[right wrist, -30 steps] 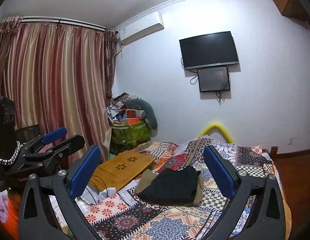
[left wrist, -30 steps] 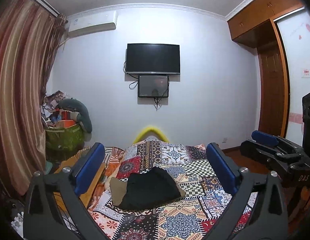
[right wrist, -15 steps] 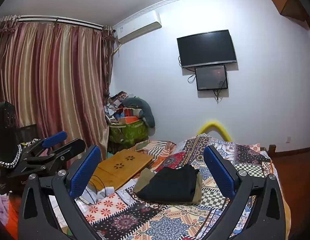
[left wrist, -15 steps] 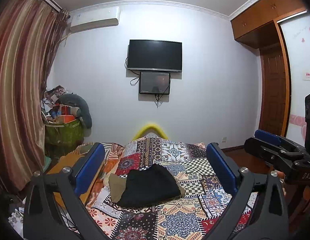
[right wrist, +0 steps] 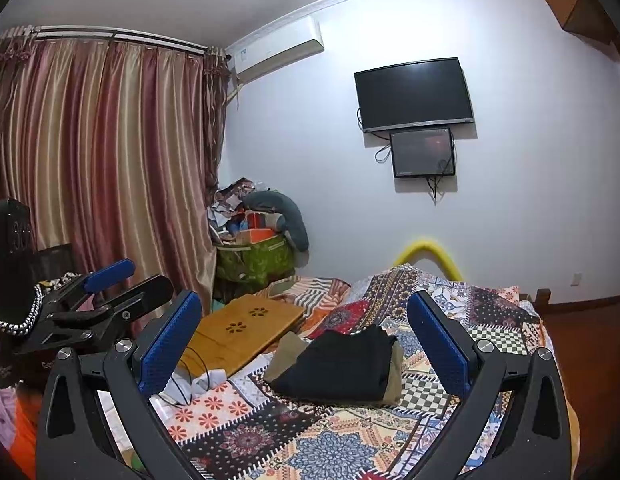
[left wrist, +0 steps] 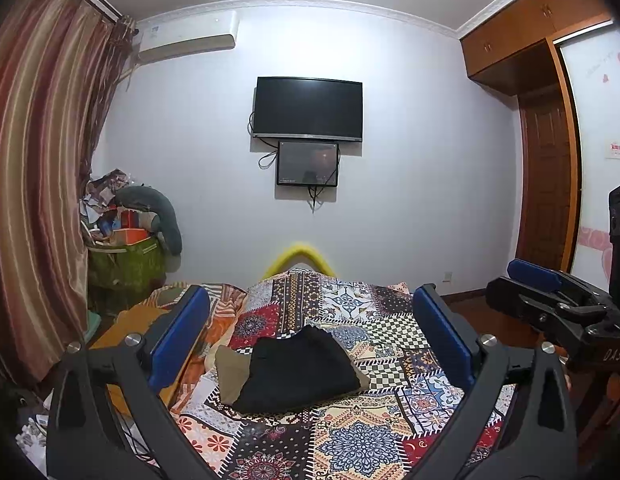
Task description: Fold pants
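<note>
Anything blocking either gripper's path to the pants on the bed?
Nothing visible. Both the left gripper and right gripper are open and raised, with only bare quilt before the black pants. The wooden lap desk lies off to the side, apart from them.

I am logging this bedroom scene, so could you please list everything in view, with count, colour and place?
pants: 1, black, folded, on the quilt
cloth: 1, khaki, under the pants
quilt: 1, patchwork, covering the bed
board: 1, wooden, left side of bed
cables: black and white, beside the board
television: 1, black, on the wall
small screen: 1, black, below the television
air conditioner: 1, white, high on wall
curtain: striped red-gold, left
bin: 1, green, overfilled, corner
wardrobe: brown, right
left tongs: blue pads, open, above bed
right tongs: blue pads, open, above bed
</note>
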A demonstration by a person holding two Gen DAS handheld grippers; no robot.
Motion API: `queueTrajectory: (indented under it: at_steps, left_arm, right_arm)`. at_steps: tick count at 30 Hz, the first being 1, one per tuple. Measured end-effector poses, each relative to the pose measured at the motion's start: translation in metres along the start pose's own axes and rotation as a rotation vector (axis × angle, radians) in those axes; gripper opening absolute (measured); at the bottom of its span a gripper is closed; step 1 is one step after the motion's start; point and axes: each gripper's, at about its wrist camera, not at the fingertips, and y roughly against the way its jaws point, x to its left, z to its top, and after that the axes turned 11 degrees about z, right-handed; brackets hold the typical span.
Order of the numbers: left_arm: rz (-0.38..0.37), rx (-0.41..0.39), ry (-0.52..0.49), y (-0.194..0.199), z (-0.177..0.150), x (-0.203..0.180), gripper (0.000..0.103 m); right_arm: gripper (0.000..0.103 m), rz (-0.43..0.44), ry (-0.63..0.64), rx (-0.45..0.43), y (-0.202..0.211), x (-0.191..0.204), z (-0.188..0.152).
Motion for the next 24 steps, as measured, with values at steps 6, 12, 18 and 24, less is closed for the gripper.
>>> queueTrajectory:
  at_steps: [6,12,18,24]
  left_arm:
    - [0.001,0.004,-0.004,-0.0015,0.0001,-0.0002,0.102]
    - [-0.006,0.009,0.0,-0.0037,0.0001,0.0003,0.102]
    - [-0.009,0.013,0.0,-0.0043,-0.0002,0.0006,0.102]
    - [-0.02,0.016,-0.006,-0.0046,-0.0015,-0.0008,0.102]
  right_arm:
    - [0.103,-0.001,-0.005,0.001,0.0002,-0.0001,0.0014]
    - [0.103,-0.003,-0.006,0.0,0.0005,-0.001,0.0013]
    - [0.103,-0.009,-0.01,-0.002,0.0012,-0.0019,0.0002]
    - [0.103,-0.005,-0.012,0.0,0.0014,-0.0016,0.0004]
